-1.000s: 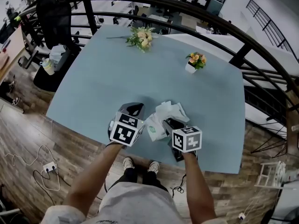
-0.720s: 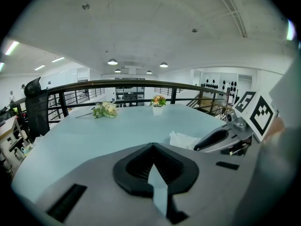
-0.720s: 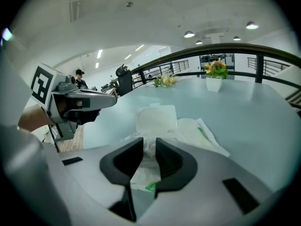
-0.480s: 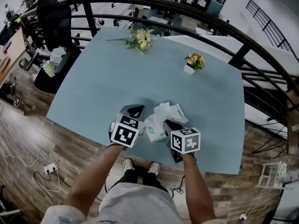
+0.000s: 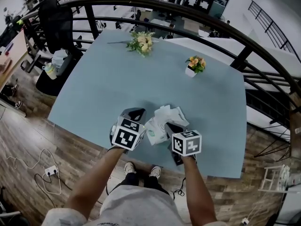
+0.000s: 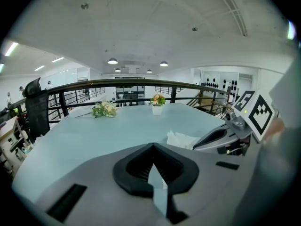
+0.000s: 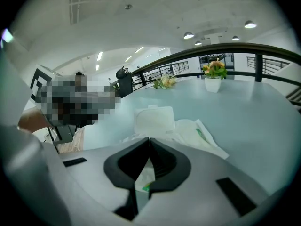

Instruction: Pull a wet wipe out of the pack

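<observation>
Head view: L gripper (image 5: pixel 133 112), jaws together w/ nothing between, near blue worktop's (image 5: pixel 113 74) 6 o'clock edge. White wipe pack (image 5: pixel 159 122) lies just at its 3 o'clock. R gripper (image 5: pixel 170 126) jaws clamped on pack's near edge.

Left arm (image 5: pixel 94 182): reaching forward and down, forearm bare.
Left gripper (image 6: pixel 151 146): pointing forward at a downward slant, jaws resting together at the tips.
Right arm (image 5: pixel 200 192): reaching forward and down, close beside the left arm.
Right gripper (image 7: pixel 149 139): slanting down, level with the left gripper, jaws pinching together on the pack (image 7: pixel 188 131).
</observation>
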Action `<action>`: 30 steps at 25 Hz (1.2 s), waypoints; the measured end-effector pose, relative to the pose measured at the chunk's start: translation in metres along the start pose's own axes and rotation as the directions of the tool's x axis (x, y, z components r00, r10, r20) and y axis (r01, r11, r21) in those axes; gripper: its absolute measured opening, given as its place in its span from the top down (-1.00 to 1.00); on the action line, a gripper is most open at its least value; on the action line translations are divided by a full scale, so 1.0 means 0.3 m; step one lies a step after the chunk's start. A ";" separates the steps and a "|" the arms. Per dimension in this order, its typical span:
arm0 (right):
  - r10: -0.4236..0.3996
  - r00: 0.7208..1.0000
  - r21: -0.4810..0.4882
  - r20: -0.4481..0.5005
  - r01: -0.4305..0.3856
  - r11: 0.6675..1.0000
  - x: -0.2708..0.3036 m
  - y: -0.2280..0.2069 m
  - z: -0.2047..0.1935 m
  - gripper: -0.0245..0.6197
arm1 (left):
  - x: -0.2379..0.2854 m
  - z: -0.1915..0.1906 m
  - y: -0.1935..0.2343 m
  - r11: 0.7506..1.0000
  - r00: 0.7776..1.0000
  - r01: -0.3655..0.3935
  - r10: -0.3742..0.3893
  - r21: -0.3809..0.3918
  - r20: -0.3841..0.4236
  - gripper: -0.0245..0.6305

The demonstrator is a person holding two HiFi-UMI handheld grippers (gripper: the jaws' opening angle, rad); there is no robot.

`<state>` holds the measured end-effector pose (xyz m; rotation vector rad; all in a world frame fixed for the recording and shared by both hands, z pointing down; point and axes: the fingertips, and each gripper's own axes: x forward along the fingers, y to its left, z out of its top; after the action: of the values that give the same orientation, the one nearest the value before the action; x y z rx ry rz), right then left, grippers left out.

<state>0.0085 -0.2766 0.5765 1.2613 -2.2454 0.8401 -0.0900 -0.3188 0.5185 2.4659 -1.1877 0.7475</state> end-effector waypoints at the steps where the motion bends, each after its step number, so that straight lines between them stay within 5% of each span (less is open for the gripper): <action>1: 0.001 1.000 -0.002 0.002 -0.001 1.000 -0.001 0.000 0.004 0.90 | -0.001 0.004 -0.001 1.000 1.000 -0.001 0.001 0.000 0.000 0.94; 30: -0.026 0.989 -0.021 0.143 0.029 0.999 -0.087 -0.040 0.207 0.90 | 0.000 0.144 -0.006 0.999 0.998 -0.015 0.011 0.051 0.066 0.94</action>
<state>0.0273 -0.3082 0.5188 1.3781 -2.3355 0.7320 -0.0747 -0.3382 0.4831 2.5451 -1.2234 0.7139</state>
